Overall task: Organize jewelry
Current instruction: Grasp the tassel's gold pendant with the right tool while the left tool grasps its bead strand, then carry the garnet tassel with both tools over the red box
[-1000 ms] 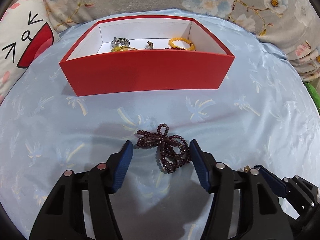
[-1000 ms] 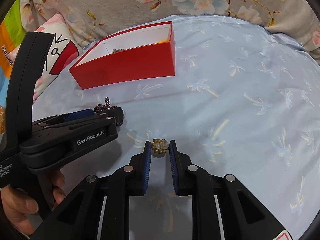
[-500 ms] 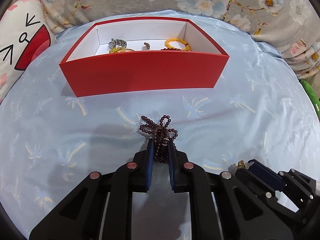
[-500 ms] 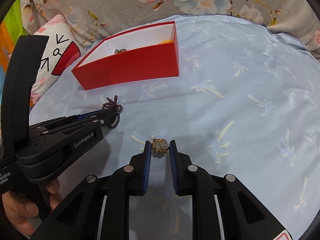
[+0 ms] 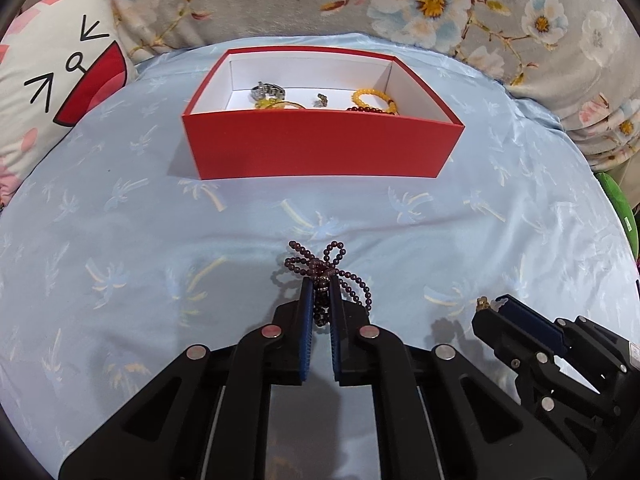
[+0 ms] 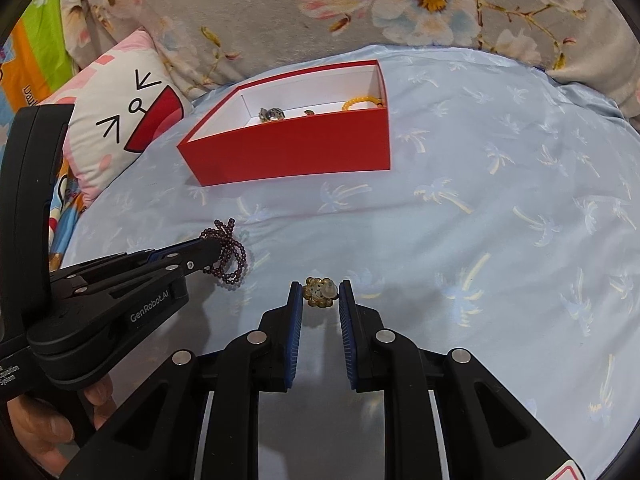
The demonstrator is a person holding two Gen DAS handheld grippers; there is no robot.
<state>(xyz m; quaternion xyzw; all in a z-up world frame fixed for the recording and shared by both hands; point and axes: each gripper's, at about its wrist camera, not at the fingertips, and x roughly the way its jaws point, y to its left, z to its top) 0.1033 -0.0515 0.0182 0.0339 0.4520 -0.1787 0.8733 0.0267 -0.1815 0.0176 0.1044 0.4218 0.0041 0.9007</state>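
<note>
Since a second ago the left tongs have clamped shut on the dark beads, which lay loose between wide jaws; the loops now bunch and dangle at the tips, just off the sheet. The box sits ahead of these tongs, well apart, already holding a watch, a yellow bracelet and other small pieces. To the right, the right tongs stand narrowly open, pads pressed on a small gold cluster, unchanged from before, at the tips. Both pickups look done; the carry is in hand. Next, each load needs lifting over the near wall, then releasing inside.
</note>
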